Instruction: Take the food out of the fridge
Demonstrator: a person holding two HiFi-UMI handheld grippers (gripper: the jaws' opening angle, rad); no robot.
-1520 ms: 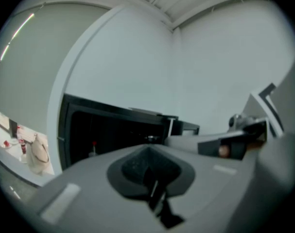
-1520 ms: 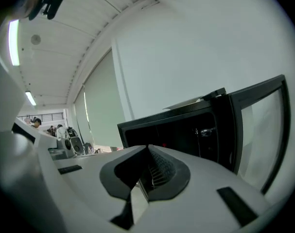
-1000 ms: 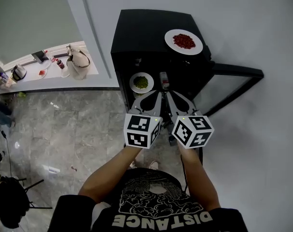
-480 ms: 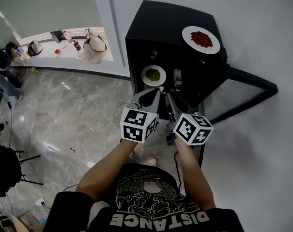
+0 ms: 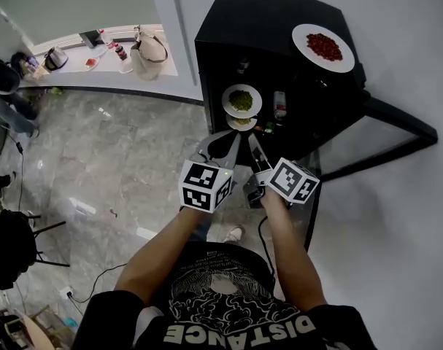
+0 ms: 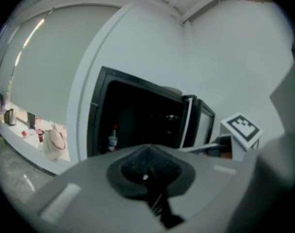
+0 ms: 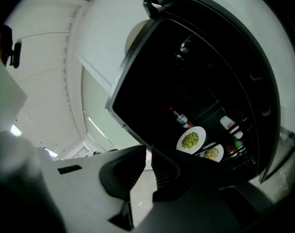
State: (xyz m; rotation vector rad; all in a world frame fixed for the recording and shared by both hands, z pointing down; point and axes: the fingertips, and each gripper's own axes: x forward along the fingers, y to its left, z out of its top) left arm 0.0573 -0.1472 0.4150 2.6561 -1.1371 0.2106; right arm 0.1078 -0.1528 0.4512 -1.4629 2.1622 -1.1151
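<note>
The black fridge (image 5: 272, 20) stands open directly ahead of both sets of jaws, with its glass-panelled fridge door (image 5: 400, 119) swung out beyond and to the right of the right jaws. The left gripper (image 5: 222, 143) and the right gripper (image 5: 254, 146) are held side by side in front of the opening, both outside the cabinet and neither touching it. In the left gripper view the left jaws are pressed together with nothing between them. In the right gripper view the right jaws are drawn in to a thin slit, also with nothing between them. The plate of red food (image 5: 323, 47) rests on top of the fridge, well beyond the right jaws and to their right. Inside, the plate of green food (image 5: 241, 100) sits on a shelf ahead of the jaws and clear of both tips. The plate of pale food (image 7: 212, 154) lies just below it, partly covered by it in the head view. A red-capped bottle (image 7: 180, 119) stands upright behind the green plate, deeper in the cabinet than either pair of jaws.
</note>
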